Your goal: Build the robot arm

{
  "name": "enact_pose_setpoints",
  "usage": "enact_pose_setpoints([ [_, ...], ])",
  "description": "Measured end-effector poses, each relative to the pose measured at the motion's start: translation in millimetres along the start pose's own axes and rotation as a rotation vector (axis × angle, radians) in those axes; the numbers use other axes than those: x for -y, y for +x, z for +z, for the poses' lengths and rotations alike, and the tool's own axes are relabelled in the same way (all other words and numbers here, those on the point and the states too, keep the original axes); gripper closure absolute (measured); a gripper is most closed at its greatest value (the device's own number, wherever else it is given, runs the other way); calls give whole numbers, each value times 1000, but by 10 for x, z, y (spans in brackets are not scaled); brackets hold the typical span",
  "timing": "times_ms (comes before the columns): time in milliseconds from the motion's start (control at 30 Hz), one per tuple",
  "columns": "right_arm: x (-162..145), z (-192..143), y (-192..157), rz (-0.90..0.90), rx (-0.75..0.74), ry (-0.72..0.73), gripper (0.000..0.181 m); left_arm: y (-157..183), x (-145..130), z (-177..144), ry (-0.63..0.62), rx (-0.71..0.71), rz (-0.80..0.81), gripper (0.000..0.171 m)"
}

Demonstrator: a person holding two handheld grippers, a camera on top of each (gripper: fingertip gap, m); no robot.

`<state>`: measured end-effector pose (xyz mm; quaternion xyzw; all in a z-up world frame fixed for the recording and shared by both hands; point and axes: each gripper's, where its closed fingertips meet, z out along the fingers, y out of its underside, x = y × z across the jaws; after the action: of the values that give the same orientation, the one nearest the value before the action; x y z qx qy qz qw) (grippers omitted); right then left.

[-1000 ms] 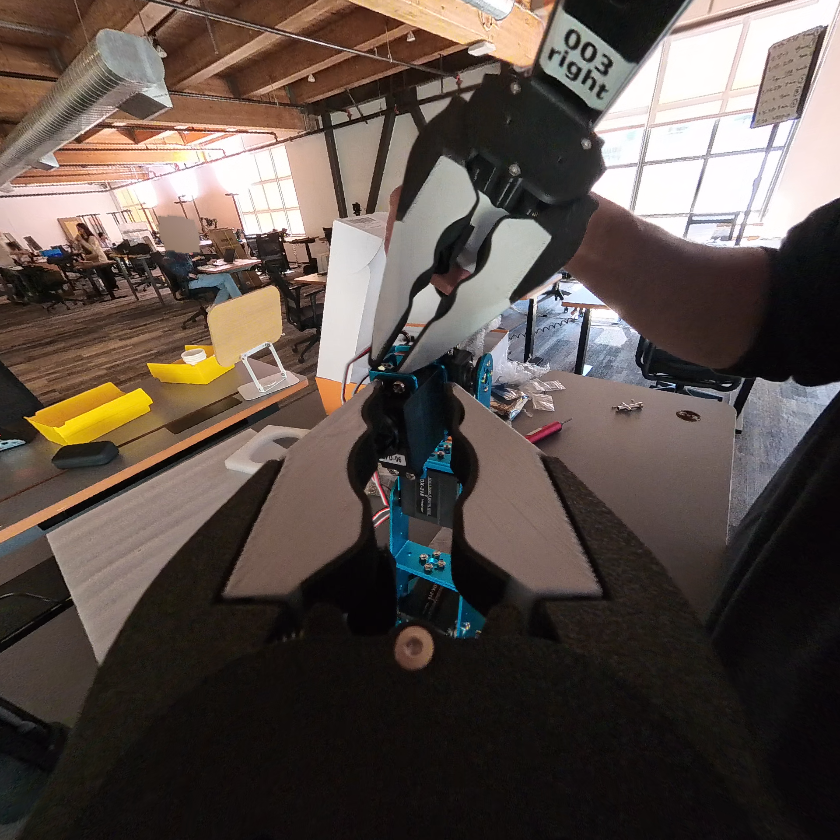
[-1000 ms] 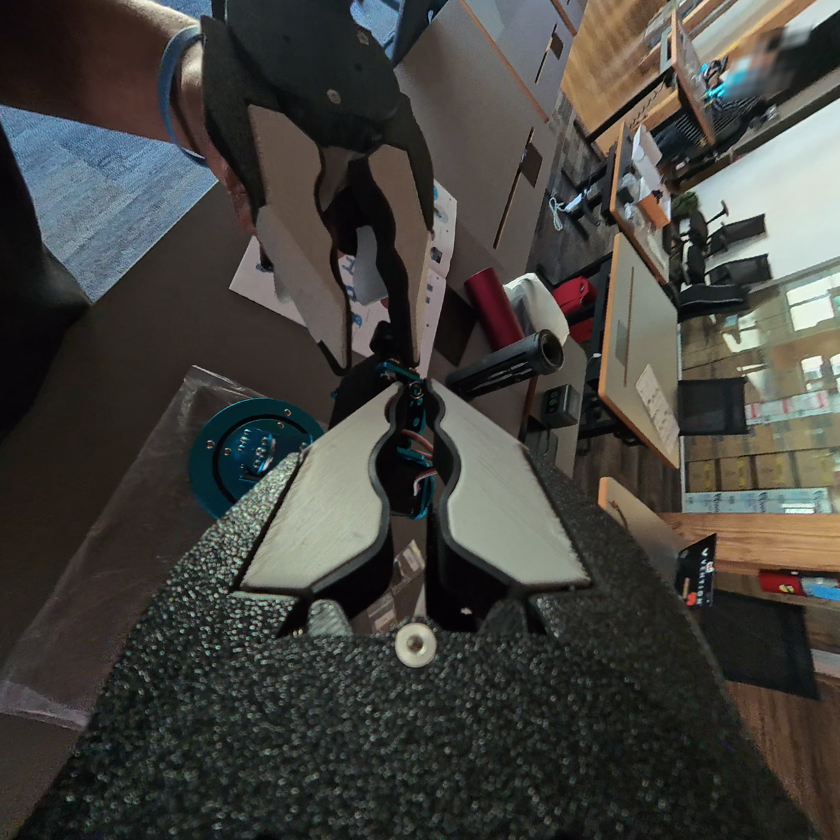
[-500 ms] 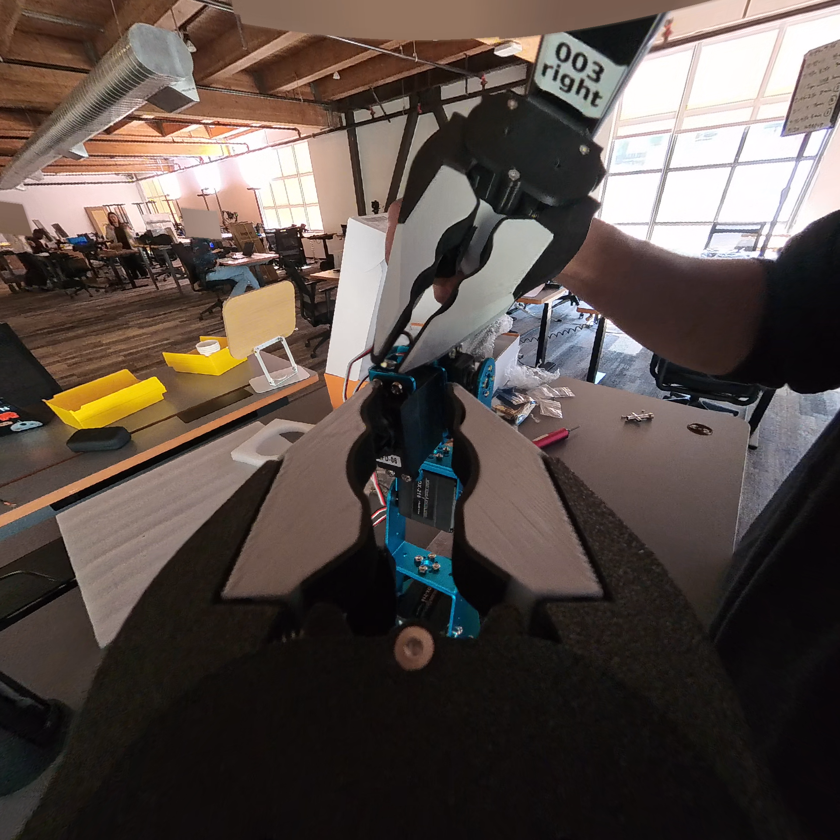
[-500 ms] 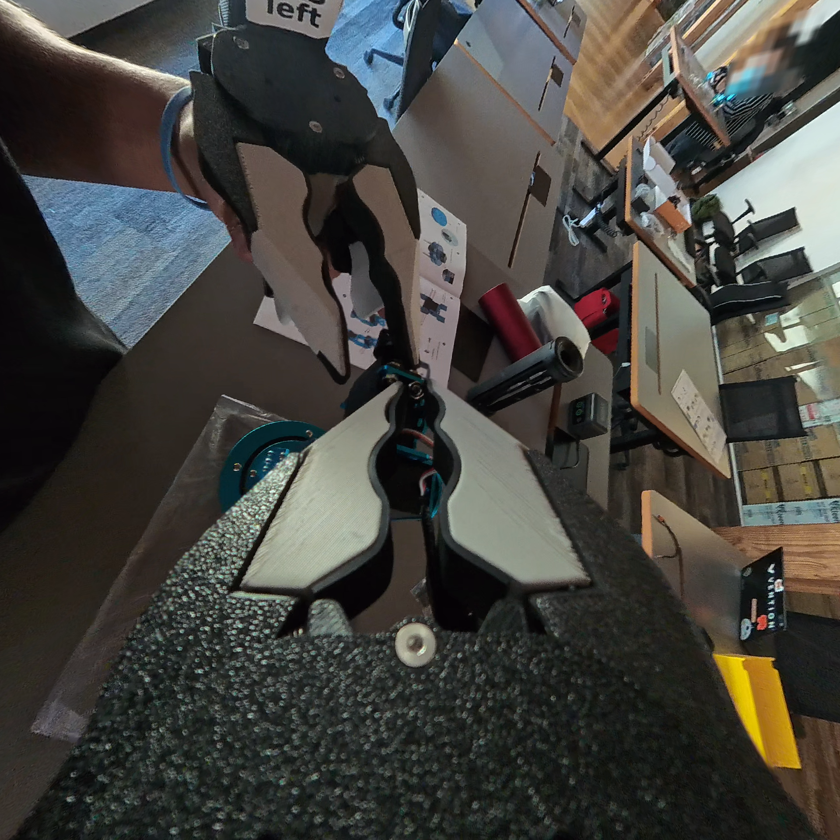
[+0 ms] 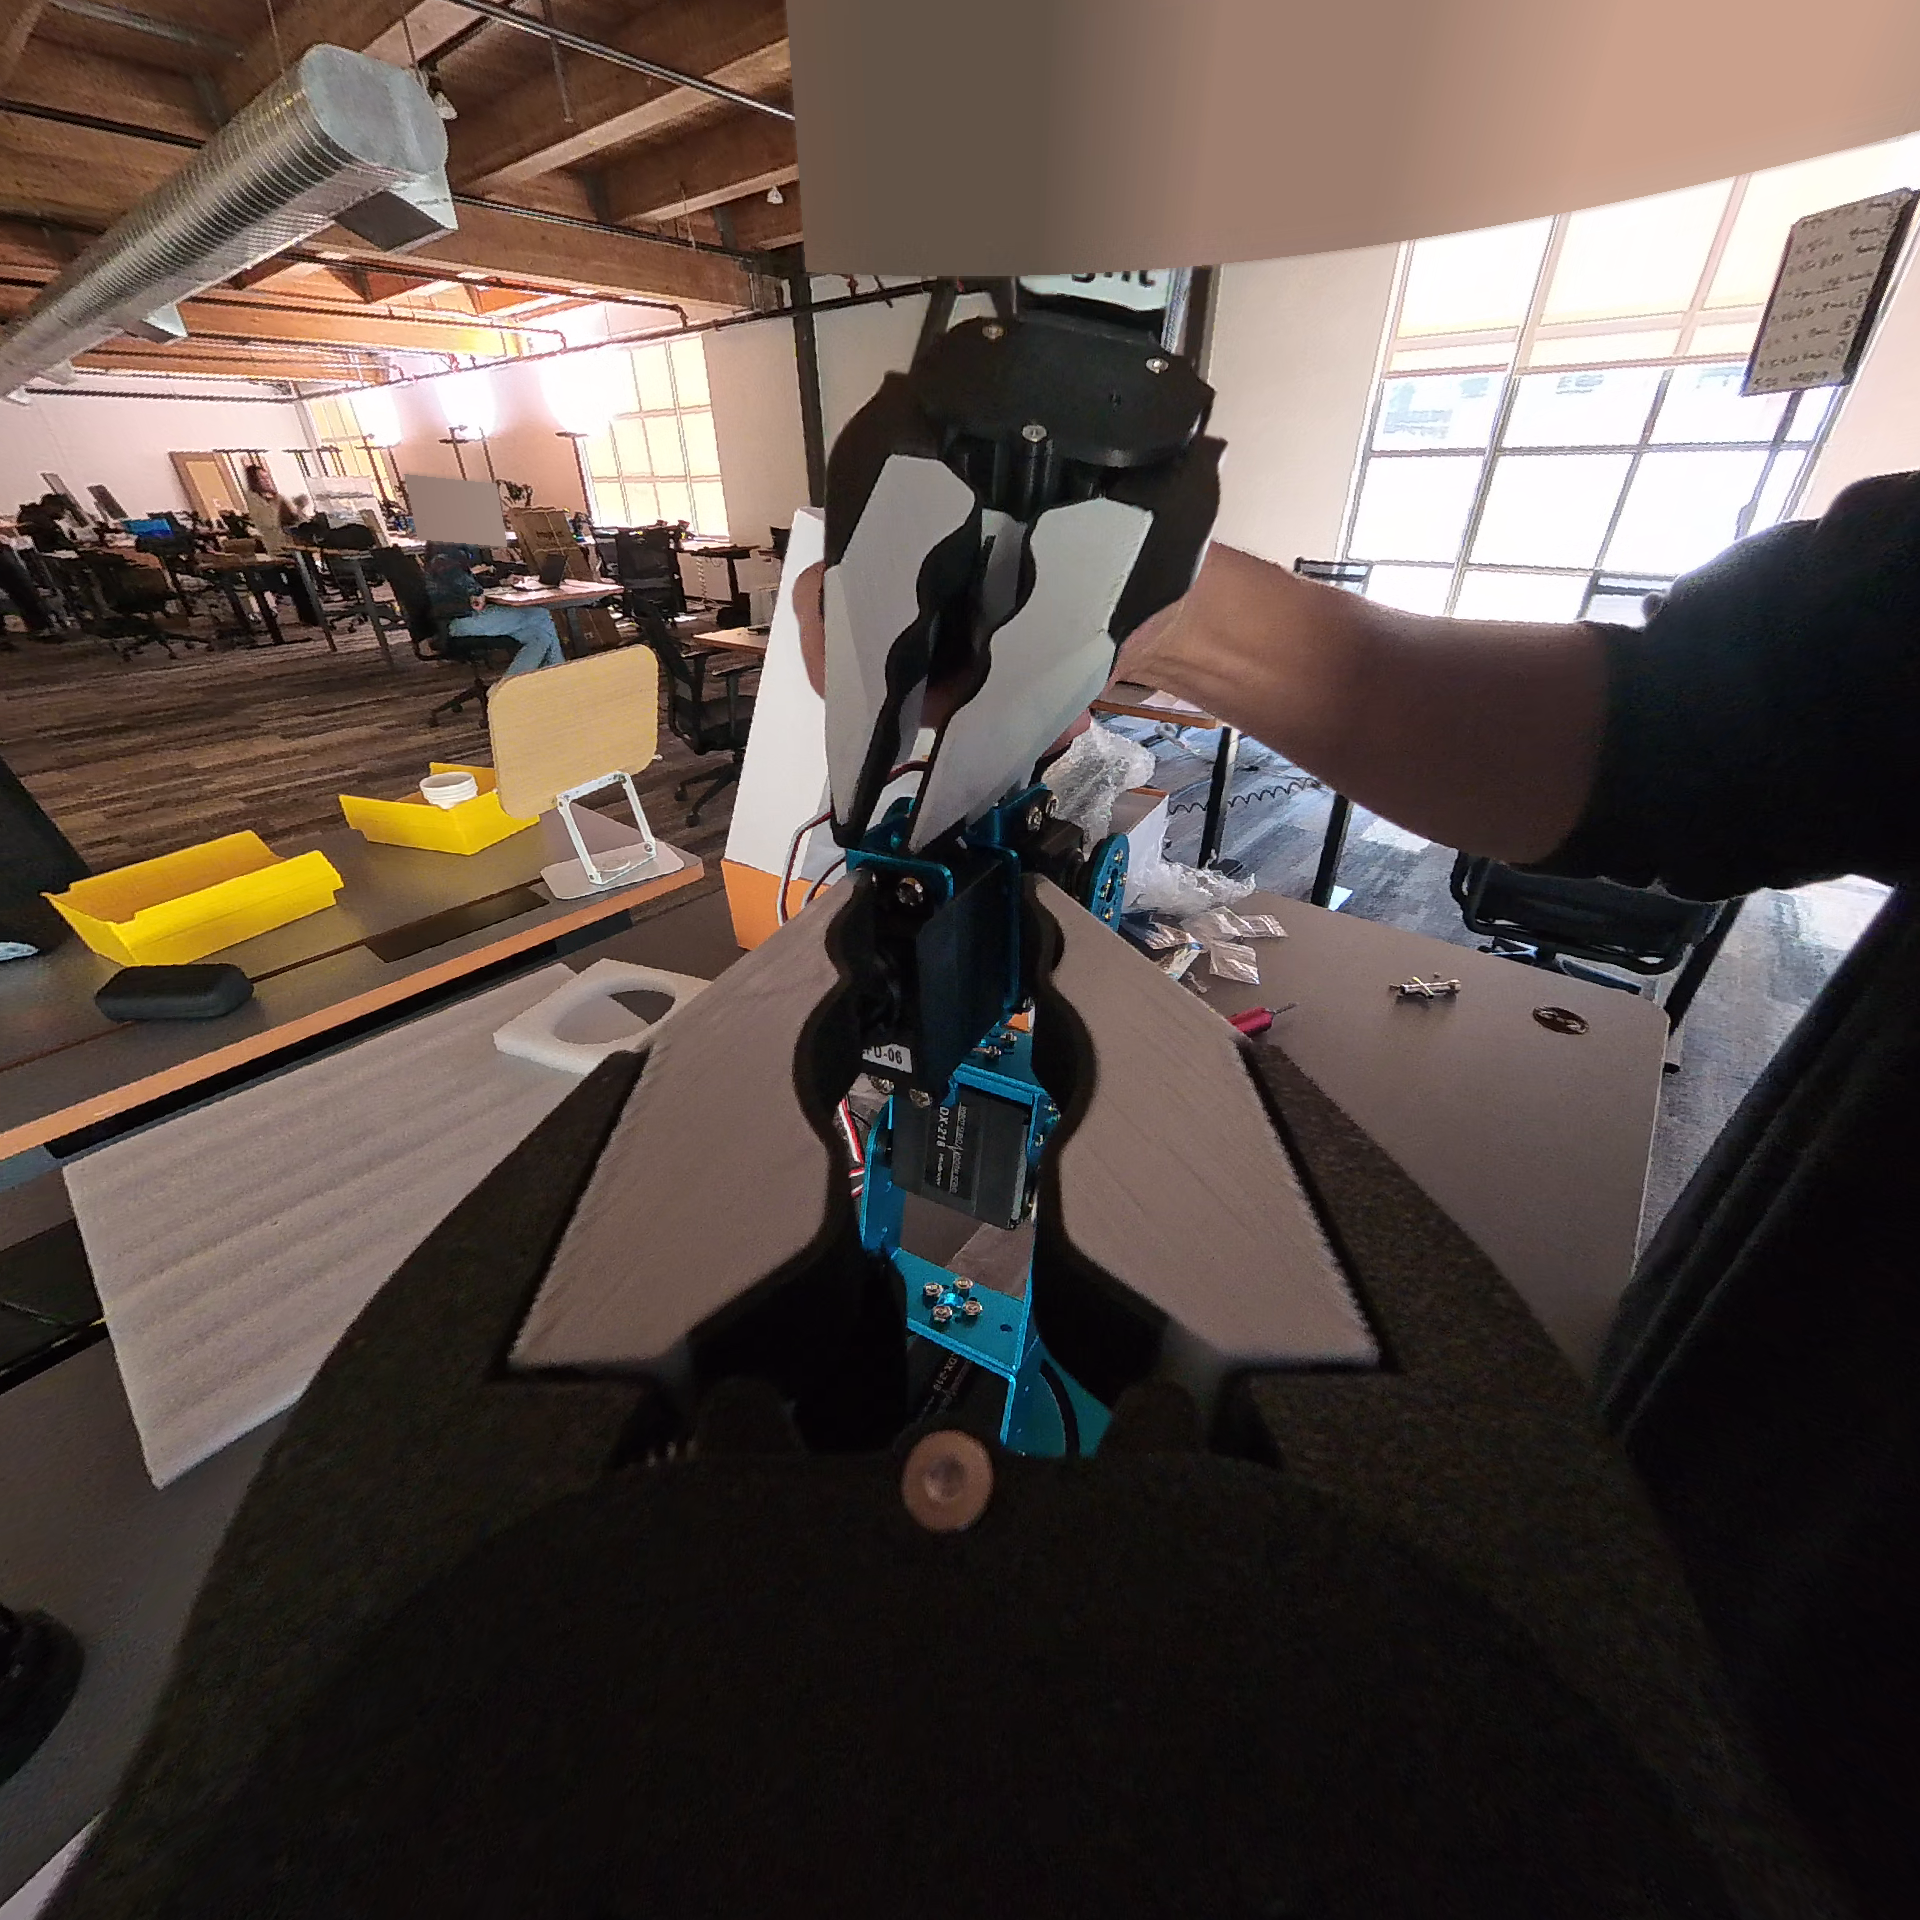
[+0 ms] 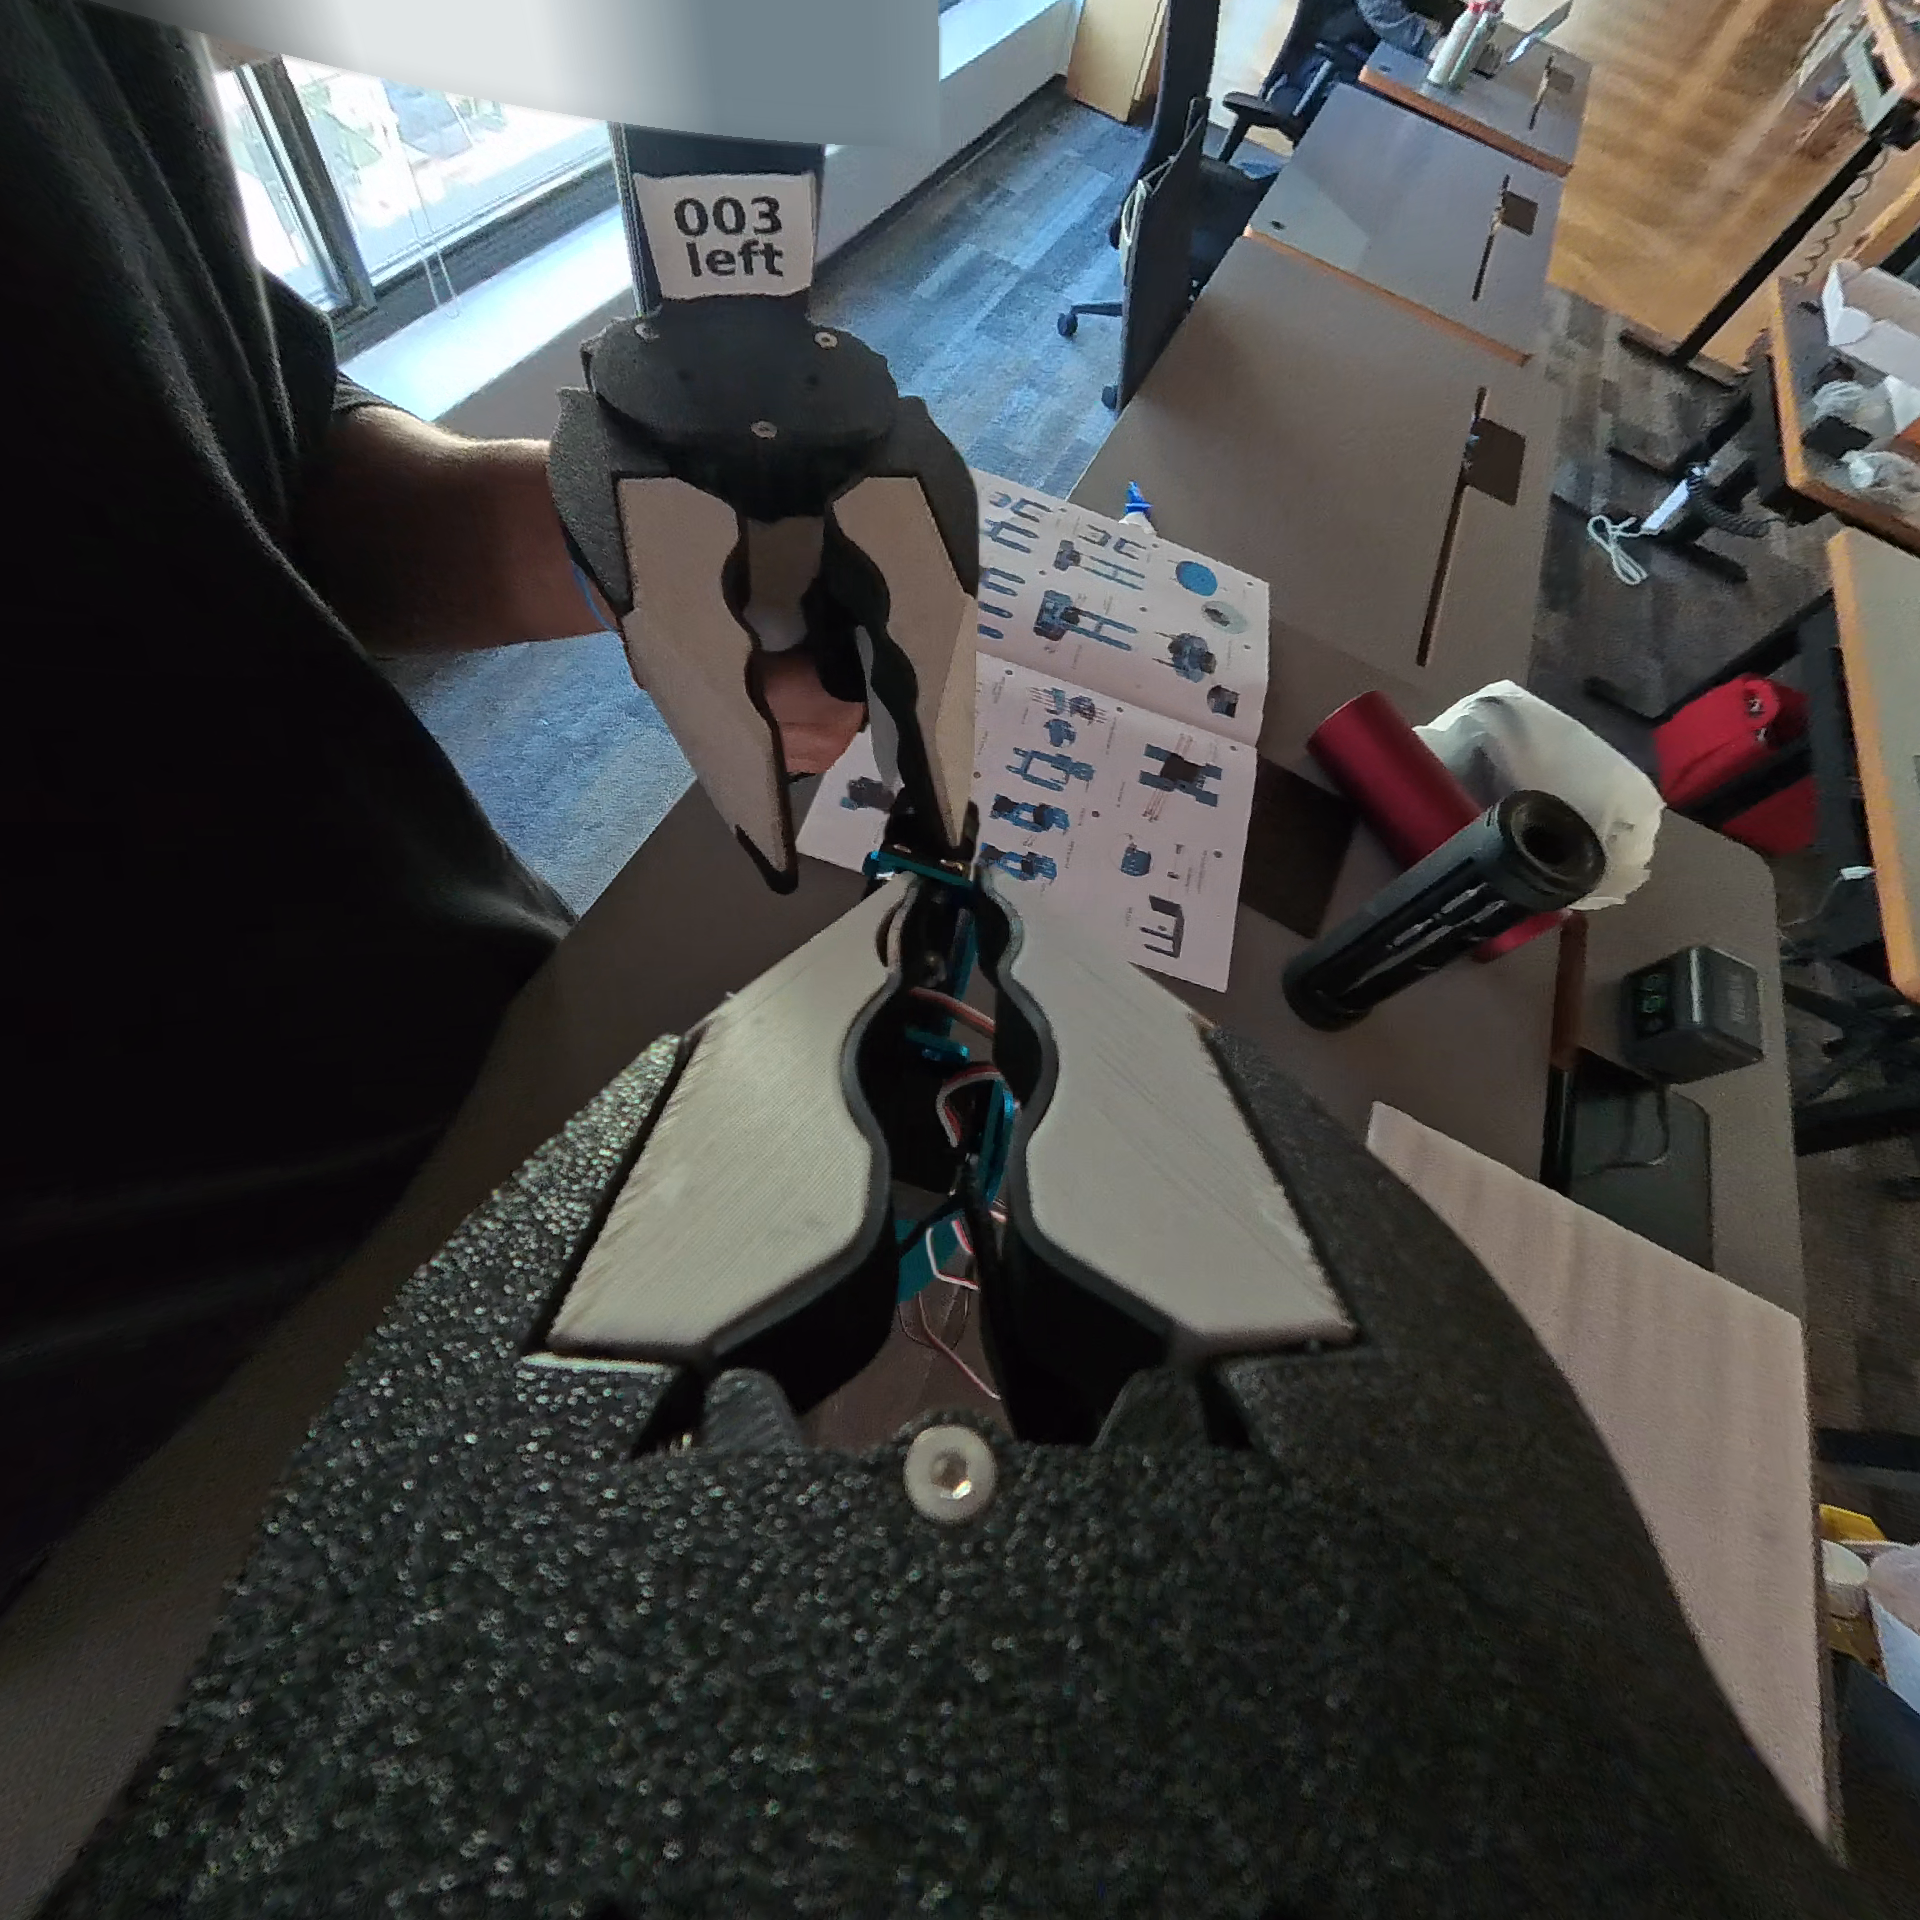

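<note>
Open-plan office, grey desk [image 5: 1455, 1091]. Blue metal servo assembly [image 5: 961, 1122] held above it, pinched top and middle: left gripper [image 5: 940, 904] closed around its black servo, right gripper [image 6: 940, 883] clamped on the upper bracket, steadying it. Instruction sheet [image 6: 1122, 748] nearby.

Both wrist cameras look along their own fingers, facing each other at close range (nearly nose to nose), sharing the blue servo assembly [image 5: 940, 997] above the bench [image 6: 1683, 914].
</note>
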<state>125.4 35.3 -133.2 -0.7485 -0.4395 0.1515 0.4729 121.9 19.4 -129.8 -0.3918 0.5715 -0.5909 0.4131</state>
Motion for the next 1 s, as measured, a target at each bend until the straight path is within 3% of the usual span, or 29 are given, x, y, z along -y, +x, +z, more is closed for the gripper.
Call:
enact_pose_setpoints([
  [300, 43, -214, -35, -28, -34, -52, 163, 5, -14, 11, -13, 25, 36, 145],
  [500, -115, -177, -189, -100, -70, -240, 152, 10, -21, 13, -15, 20, 46, 145],
  [767, -105, -89, -172, -165, -161, -346, 177, 7, -32, 3, -15, 17, 67, 147],
  [1000, -103, -88, -180, -155, -212, -370, 180, 20, -44, 1, -17, 19, 102, 147],
])
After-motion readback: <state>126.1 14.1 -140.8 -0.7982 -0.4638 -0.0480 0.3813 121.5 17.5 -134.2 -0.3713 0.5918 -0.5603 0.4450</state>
